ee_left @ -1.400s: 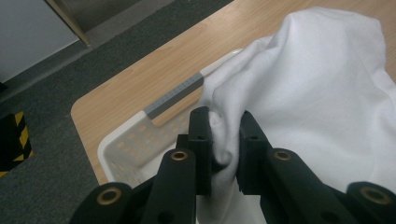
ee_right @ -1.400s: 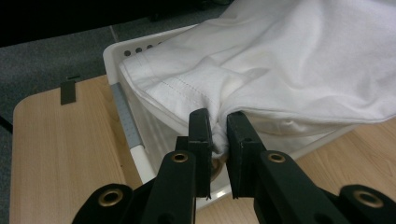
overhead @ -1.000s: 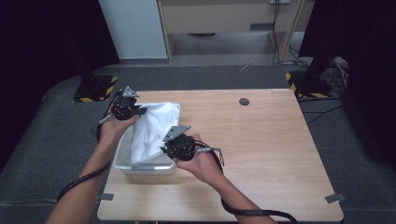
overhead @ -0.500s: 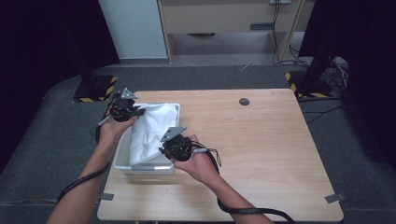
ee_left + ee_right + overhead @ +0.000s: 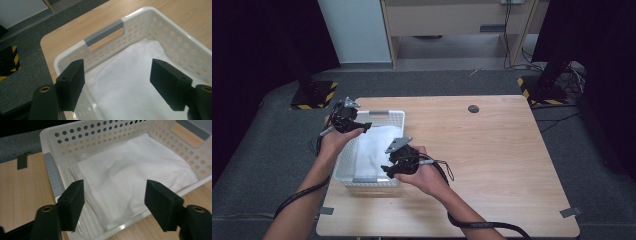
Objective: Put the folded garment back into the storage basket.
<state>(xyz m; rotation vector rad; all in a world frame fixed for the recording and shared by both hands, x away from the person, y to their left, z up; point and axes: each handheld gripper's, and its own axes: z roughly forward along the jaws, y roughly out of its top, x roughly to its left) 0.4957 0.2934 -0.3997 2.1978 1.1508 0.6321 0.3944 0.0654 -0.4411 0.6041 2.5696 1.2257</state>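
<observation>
High view: both tongs, left and right, gape wide over the folded white towel lying in the white basket.

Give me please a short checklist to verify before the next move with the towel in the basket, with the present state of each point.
1. White towel lies folded inside the white basket, nothing hanging over the rim: ok.
2. Left tool open, holding nothing: ok.
3. Right tool open, holding nothing: ok.
4. Both tools apart from the towel: ok for the right tool; for the left, cannot tell how far above it.
5. Basket stands flat and whole on the wooden table: ok.
6. Grey handles free to grasp: ok.
</observation>
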